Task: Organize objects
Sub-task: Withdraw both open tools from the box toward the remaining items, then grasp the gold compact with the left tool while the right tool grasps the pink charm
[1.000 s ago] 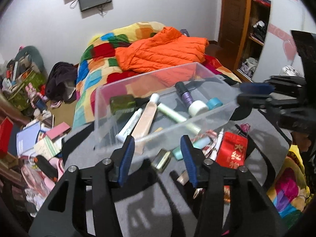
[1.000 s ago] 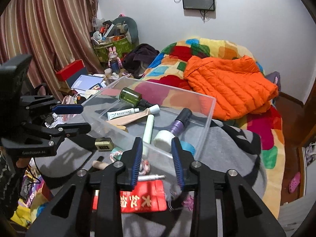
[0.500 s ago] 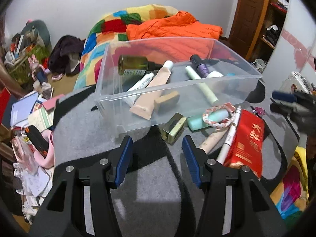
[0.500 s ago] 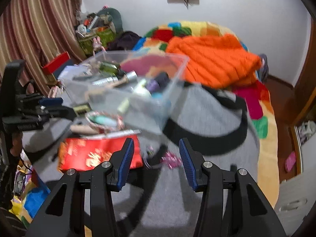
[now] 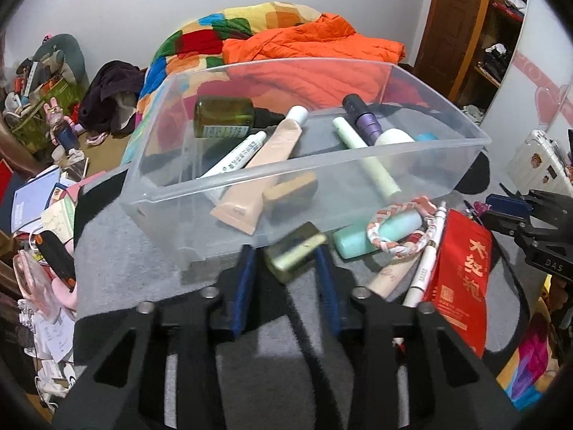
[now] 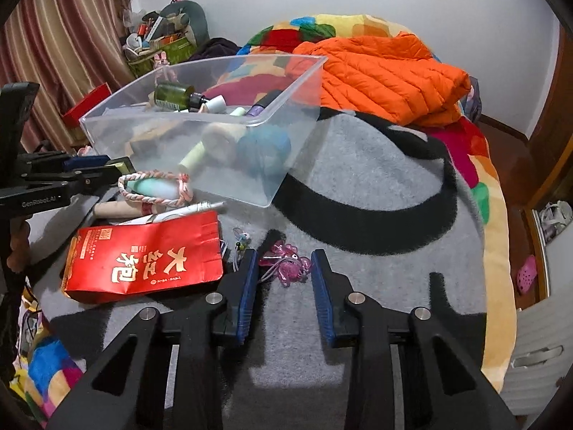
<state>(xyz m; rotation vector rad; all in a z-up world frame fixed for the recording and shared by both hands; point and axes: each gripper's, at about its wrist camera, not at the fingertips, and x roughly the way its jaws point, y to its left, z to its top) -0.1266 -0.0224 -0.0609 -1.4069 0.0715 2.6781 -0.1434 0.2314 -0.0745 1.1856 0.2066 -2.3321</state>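
Left tool (image 5: 284,261): fingers partly open, set either side of a small gold-green case (image 5: 295,251) that lies on the grey blanket (image 5: 118,251) just in front of the clear bin (image 5: 250,175). The view is blurred, so contact with the case cannot be told. Against half a second ago: the gap is narrower and the tool sits closer, the case now between the pads instead of ahead of them.

Right tool (image 6: 283,276): fingers apart at a middling width, holding nothing, the tips either side of a pink translucent charm (image 6: 286,259) on the blanket. Half a second ago the charm lay ahead of the tips.

Clear bin: on the blanket, holding a green bottle (image 5: 224,116), a beige tube (image 5: 265,165), a white tube (image 5: 234,156), a pale green tube (image 5: 365,159), a purple bottle (image 5: 361,120) and a tan block (image 5: 290,191).

Outside the bin, to its right in the left view: mint bottle (image 5: 376,233) ringed by a braided band (image 5: 397,227), white pen (image 5: 428,254), red packet (image 5: 460,272).
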